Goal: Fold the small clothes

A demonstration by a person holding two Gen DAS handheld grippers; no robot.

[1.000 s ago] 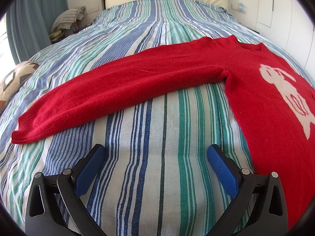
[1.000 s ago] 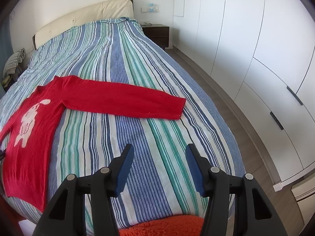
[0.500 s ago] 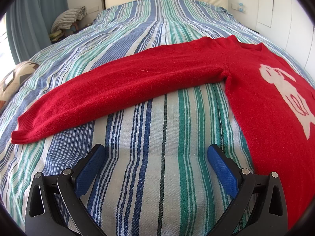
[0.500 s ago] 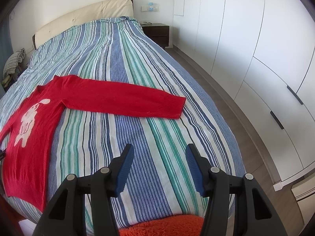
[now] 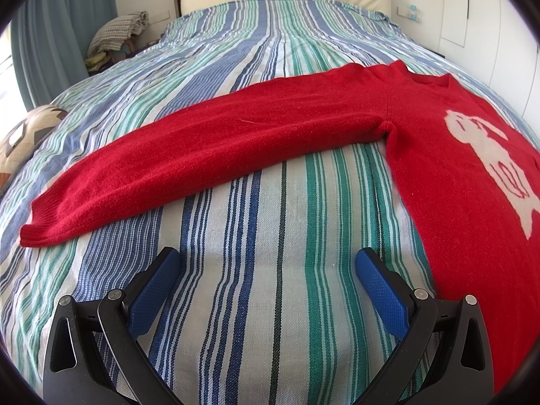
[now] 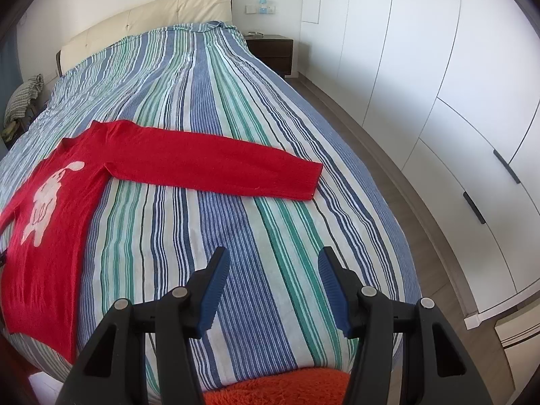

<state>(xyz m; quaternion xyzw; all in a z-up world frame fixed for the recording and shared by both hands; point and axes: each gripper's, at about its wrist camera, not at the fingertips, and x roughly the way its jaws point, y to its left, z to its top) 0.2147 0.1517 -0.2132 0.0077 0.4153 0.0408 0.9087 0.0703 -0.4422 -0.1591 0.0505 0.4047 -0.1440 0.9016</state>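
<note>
Nothing has moved since the earlier frames: both grippers hang where they were, and the jumper lies as it did. Left gripper, black plastic arms with ribbed blue pads, stands with its jaws spread wide and nothing between them, over bare bedspread just short of the jumper's sleeve. Right gripper, same build, has its jaws parted about halfway, also empty, above the bedspread on the near side of the other sleeve. Between the two lies the red knitted jumper, fuzzy wool, flat and front-up with a white figure worked into the chest, both sleeves stretched straight out to either side, ribbed cuffs at the ends. It rests on the woven cotton bedspread striped in blue, green and white, smooth and taut. Beyond the jumper, a padded cream headboard. Off the jumper's right-sleeve side, flat white wardrobe doors with dark bar handles.
</note>
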